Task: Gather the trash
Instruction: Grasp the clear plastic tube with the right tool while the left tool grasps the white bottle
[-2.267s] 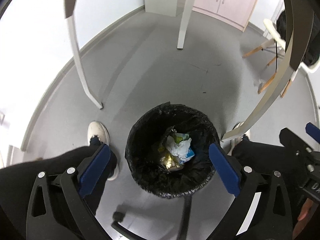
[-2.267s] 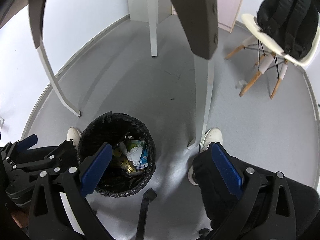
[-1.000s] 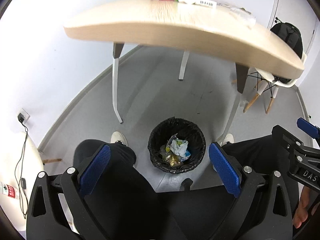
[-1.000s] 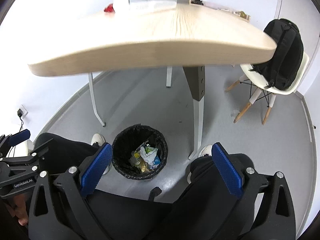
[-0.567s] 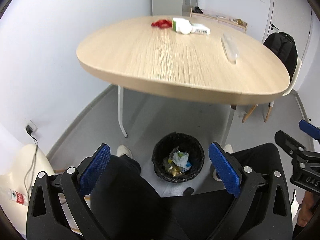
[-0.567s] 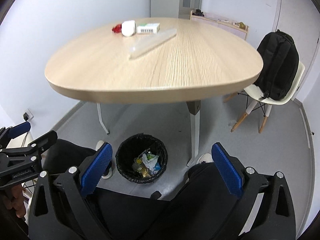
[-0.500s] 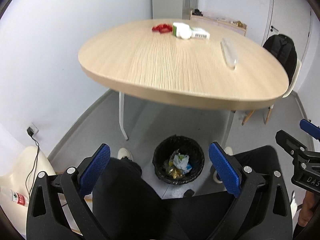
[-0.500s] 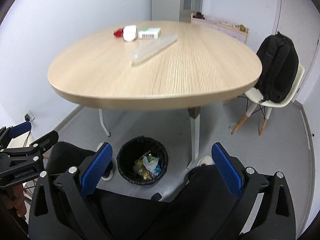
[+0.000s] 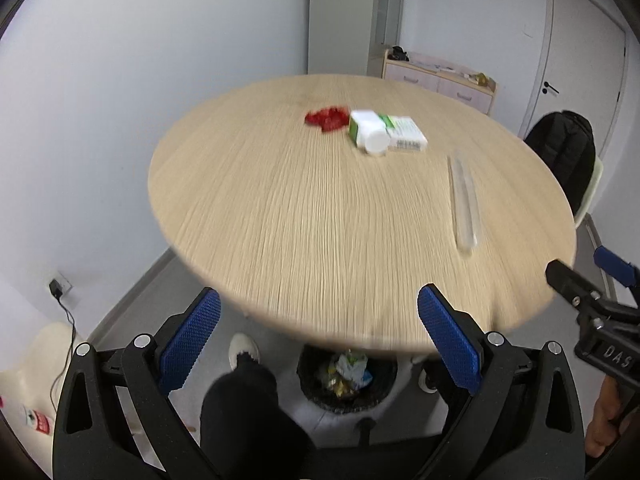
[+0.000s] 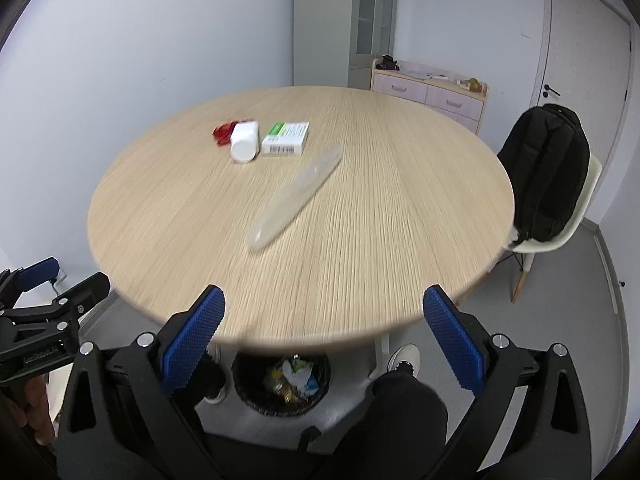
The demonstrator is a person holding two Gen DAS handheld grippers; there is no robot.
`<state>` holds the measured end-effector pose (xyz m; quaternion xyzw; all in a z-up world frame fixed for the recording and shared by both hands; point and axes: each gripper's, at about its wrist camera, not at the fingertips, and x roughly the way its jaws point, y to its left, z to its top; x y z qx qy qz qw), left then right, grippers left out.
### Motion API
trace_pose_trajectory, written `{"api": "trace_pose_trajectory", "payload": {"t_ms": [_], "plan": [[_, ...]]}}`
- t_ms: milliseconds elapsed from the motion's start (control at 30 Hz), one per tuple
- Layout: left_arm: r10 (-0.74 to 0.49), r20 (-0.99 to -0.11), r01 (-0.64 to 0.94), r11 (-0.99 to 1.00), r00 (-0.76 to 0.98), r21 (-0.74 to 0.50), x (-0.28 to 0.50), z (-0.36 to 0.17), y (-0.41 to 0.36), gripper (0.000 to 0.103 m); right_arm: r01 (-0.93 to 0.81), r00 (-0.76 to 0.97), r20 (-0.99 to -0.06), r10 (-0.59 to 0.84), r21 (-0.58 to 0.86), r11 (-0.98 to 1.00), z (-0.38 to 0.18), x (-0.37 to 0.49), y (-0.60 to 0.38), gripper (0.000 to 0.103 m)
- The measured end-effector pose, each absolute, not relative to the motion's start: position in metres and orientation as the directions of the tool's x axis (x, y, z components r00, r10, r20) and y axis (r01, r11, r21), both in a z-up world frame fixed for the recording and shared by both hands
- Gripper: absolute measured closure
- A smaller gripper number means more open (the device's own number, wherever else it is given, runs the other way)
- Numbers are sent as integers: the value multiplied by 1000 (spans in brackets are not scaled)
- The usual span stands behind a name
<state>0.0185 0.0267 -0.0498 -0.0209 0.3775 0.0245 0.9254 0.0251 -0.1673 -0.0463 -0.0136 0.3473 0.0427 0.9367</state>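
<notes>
On the round wooden table (image 9: 320, 240) (image 10: 360, 240) lie a red crumpled wrapper (image 9: 326, 117) (image 10: 222, 130), a white bottle on its side (image 9: 370, 134) (image 10: 244, 141), a white and green box (image 9: 405, 133) (image 10: 286, 138) and a long clear plastic sleeve (image 9: 463, 204) (image 10: 298, 192). A black-lined trash bin (image 9: 347, 376) (image 10: 282, 380) with crumpled trash stands on the floor under the near edge. My left gripper (image 9: 320, 344) and right gripper (image 10: 322, 340) are both open and empty, held above the near table edge, well short of the items.
A person's dark-trousered legs and white shoes (image 9: 244, 354) (image 10: 404, 356) flank the bin. A chair with a black backpack (image 10: 546, 176) stands at the right. A pink drawer cabinet (image 10: 430, 92) and a door sit behind. A wall socket with cable (image 9: 58, 286) is at the left.
Both grippers have risen from over the bin under the table to above the tabletop; the trash on the table has come into view. Both stay open.
</notes>
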Motion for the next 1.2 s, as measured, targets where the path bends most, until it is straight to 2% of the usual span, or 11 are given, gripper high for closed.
{"api": "trace_pose_trajectory", "payload": {"t_ms": [267,367,667,767,933,1000,1200], "plan": [[20,-705,-76,996,709,-48,113,-31,22,6,-54,716,-697,44,7,999,-52,116,-164,8],[29,-718,-87,995,696,-44,152,-33,18,6,-51,699,-714,30,-8,999,-58,146,-161,13],[76,-747,-125,992,661,-9,240,-46,4,7,-63,642,-763,77,48,997,-80,195,-159,32],[87,-755,-126,992,650,5,257,-50,0,12,-75,637,-765,95,61,995,-82,198,-161,44],[69,-769,-114,993,635,-5,272,-56,-4,18,-97,624,-773,116,71,993,-82,202,-163,70],[61,-769,-111,994,637,-13,274,-56,-5,20,-104,618,-777,116,65,992,-82,202,-162,77],[49,-774,-106,994,631,-23,280,-58,-11,20,-115,617,-778,122,64,991,-82,200,-164,78]]}}
